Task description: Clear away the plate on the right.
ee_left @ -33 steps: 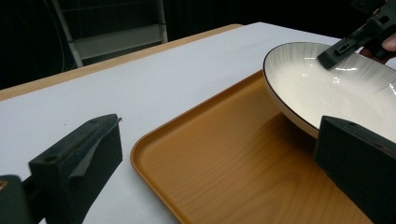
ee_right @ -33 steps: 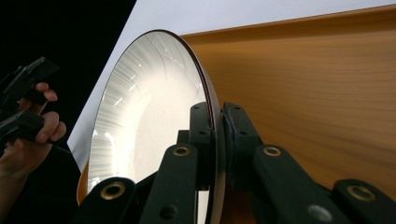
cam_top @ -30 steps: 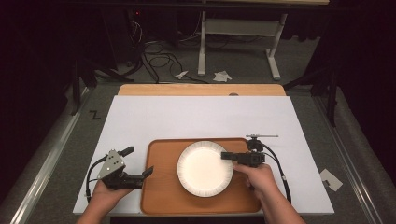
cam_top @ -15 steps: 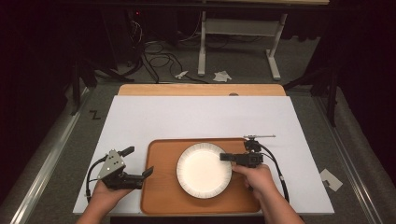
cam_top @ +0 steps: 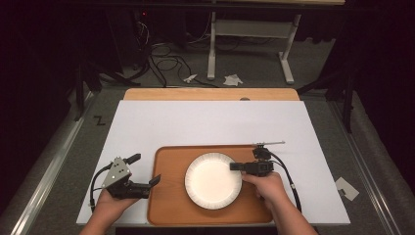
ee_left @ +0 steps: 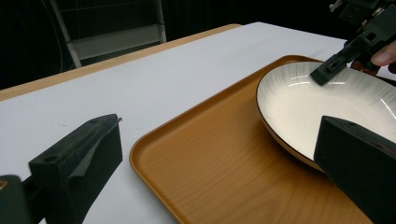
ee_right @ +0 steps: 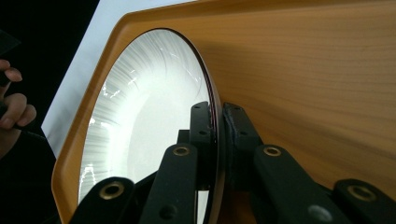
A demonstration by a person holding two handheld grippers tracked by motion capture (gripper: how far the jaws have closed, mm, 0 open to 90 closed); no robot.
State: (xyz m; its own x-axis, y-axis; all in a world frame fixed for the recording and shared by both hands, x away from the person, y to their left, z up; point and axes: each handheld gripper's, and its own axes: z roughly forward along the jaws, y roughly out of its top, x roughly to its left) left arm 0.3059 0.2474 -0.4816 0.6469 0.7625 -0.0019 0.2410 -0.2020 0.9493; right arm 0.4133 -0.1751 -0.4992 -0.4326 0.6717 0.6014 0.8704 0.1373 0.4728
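A white plate with a dark ribbed rim lies on a wooden tray near the table's front edge. My right gripper is shut on the plate's right rim; in the right gripper view its jaws pinch the thin edge of the plate from both sides. My left gripper stands open at the tray's left edge. One of its jaws is over the white table, the other over the tray beside the plate. The right gripper also appears at the top right of the left gripper view.
The white table top stretches bare behind the tray, with a wooden strip along its far edge. A thin metal rod lies just past the right gripper. Cables and a desk frame stand on the floor beyond.
The right hand and its gripper have shifted very slightly at the plate's rim. The left gripper has not visibly moved.
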